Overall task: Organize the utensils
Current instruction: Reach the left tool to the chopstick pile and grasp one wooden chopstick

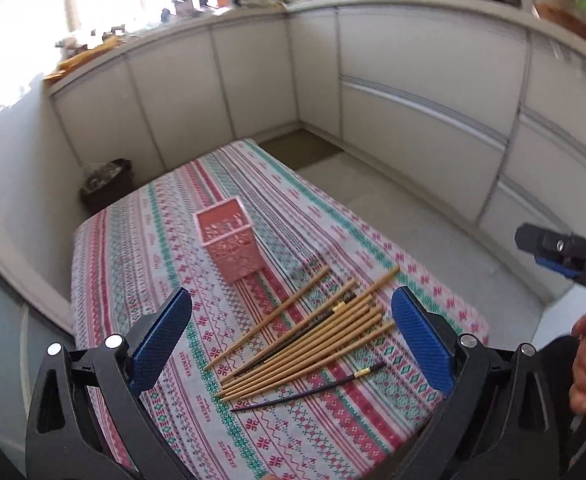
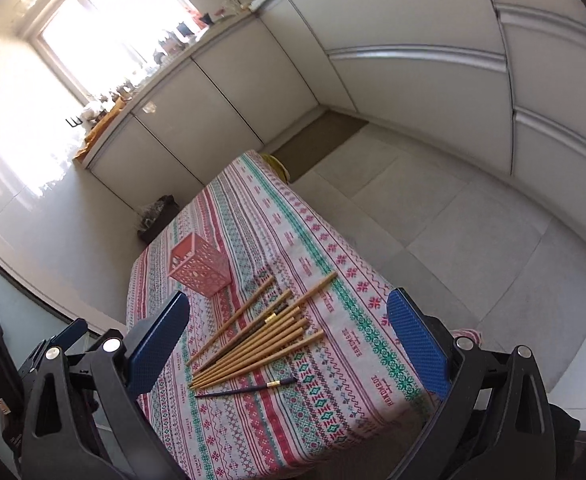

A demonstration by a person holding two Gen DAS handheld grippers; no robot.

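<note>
Your desk wears a white cloth (image 1: 165,280) banded in red and green folk motifs. The perforated square plastic holder (image 1: 231,246) is salmon pink, the wooden chopsticks (image 1: 317,344) tan, one slender chopstick (image 1: 313,390) dark with a gold band. Your hand-held gripper (image 1: 293,344) pads (image 1: 421,340) are blue.

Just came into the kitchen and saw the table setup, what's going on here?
A person holds a hand-held gripper in each hand, left and right, both open and empty above the patterned tablecloth. Wooden chopsticks and a dark chopstick lie loose. The pink holder stands upright; none picked up yet.
</note>
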